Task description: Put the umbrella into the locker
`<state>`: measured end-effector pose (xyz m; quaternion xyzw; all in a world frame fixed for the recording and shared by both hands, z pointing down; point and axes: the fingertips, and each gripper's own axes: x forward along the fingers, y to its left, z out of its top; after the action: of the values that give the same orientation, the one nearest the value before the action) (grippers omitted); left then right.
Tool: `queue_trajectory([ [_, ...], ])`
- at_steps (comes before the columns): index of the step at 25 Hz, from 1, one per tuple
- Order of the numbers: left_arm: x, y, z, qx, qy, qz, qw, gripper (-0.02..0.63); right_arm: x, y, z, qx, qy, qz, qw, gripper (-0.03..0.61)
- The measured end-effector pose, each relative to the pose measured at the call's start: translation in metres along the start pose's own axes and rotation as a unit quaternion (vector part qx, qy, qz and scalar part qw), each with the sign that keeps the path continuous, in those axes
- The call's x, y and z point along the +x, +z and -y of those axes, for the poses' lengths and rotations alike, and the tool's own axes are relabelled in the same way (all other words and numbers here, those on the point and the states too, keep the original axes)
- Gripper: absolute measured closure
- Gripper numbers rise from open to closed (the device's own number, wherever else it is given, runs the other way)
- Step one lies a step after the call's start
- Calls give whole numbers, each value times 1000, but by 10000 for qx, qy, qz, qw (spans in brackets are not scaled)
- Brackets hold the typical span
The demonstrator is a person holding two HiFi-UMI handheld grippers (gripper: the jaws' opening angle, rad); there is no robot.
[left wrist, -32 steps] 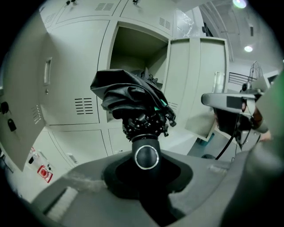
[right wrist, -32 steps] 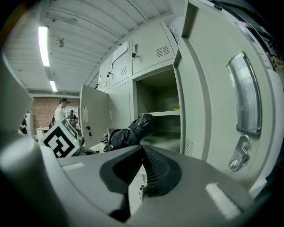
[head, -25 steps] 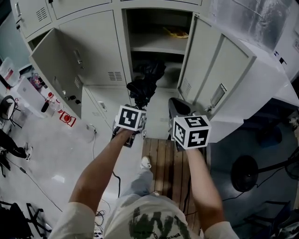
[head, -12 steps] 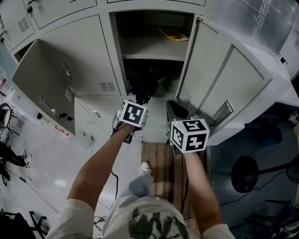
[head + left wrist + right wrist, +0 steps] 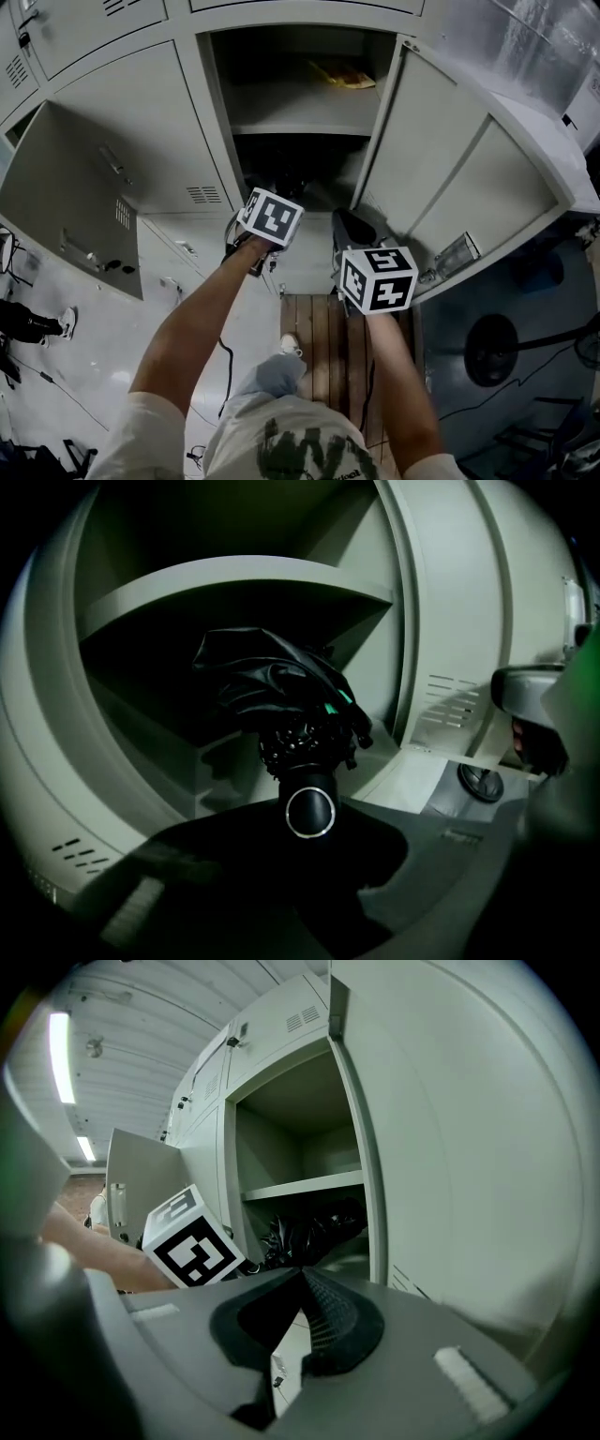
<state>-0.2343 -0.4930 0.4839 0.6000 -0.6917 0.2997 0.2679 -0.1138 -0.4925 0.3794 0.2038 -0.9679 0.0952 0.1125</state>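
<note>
The black folded umbrella (image 5: 272,682) lies with its crumpled canopy inside the open locker's lower compartment (image 5: 291,164), under the shelf (image 5: 234,578). My left gripper (image 5: 310,829) is shut on its handle, whose ring-edged round end (image 5: 310,812) faces the camera. In the head view the left gripper (image 5: 277,199) is at the compartment's mouth, and its marker cube hides the handle. My right gripper (image 5: 340,220) hangs just right of it, before the open door (image 5: 441,159). Its jaws are shut with nothing between them (image 5: 302,1279).
A yellow item (image 5: 342,73) lies on the locker's upper shelf. Another locker door (image 5: 66,197) stands open at the left. A wooden pallet (image 5: 328,323) is underfoot. Cables cross the floor at the left. A round black fan base (image 5: 492,349) stands at the right.
Both grippers have moved forward toward the locker. The umbrella's canopy has gone from in front of the opening into the lower compartment under the shelf.
</note>
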Motion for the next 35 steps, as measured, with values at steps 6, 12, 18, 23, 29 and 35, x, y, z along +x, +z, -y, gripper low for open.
queue_trajectory([
  [6, 20, 22, -13, 323, 67, -70, 9994, 526, 10, -1, 5, -62, -44, -9, 10000, 580],
  [12, 40, 37, -25, 763, 270, -217, 9965, 526, 15, -4, 8, -158, -91, -63, 9998, 580],
  [18, 58, 43, -27, 944, 264, -415, 9943, 523, 21, -2, 13, -217, -132, -44, 9997, 580],
  [23, 72, 39, -32, 950, 278, -628, 9931, 518, 24, -5, 20, -222, -187, -53, 9996, 580],
  [29, 75, 45, -37, 882, 256, -768, 9928, 500, 24, -3, 23, -222, -195, -20, 9996, 580],
  [35, 74, 50, -36, 1073, 266, -769, 9909, 483, 23, -2, 23, -201, -195, 14, 9996, 580],
])
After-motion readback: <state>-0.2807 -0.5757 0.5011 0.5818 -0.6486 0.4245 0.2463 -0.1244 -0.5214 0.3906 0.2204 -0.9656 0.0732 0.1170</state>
